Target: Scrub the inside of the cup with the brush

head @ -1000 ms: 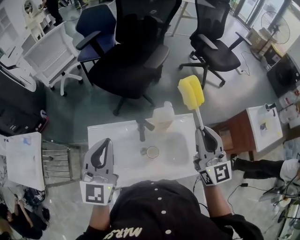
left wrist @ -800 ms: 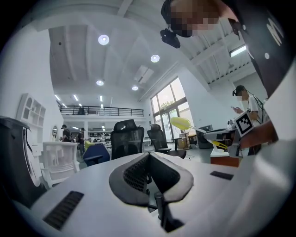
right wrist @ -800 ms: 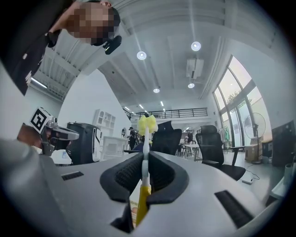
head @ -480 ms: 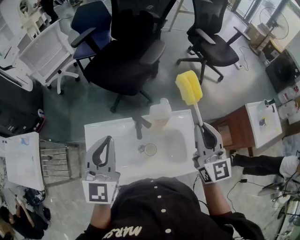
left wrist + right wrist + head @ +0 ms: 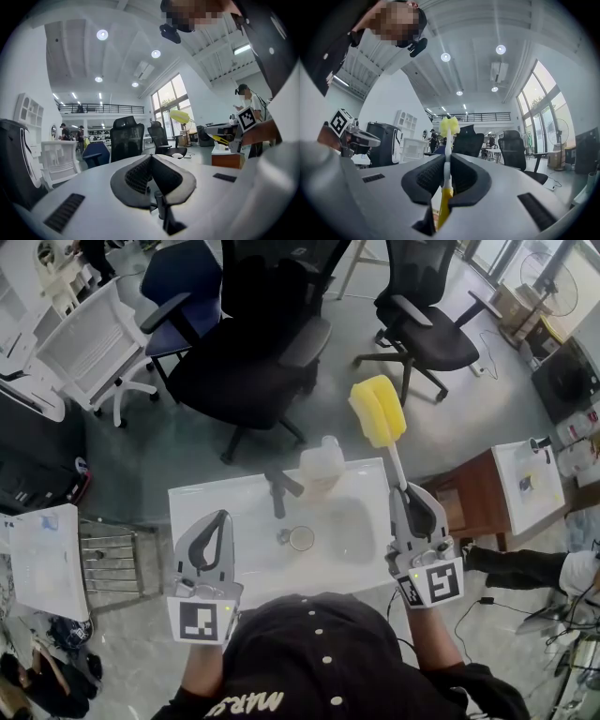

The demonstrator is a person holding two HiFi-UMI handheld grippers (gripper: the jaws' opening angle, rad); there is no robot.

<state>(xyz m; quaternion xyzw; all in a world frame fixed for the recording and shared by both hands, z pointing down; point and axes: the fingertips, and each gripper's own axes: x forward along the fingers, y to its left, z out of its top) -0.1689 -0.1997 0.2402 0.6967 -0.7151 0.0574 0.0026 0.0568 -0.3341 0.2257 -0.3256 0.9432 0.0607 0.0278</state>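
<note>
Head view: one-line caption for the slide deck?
Right gripper holds the yellow brush; left gripper shut, empty; cup stands by the tap on the white sink.

Brightly lit by round ceiling lights [image 5: 500,49] above the right tongs [image 5: 446,161]; fisheye-warped edges, black corners, blurred foreground.

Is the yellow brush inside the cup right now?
No, the right gripper holds the brush in the air, away from the cup.
</note>
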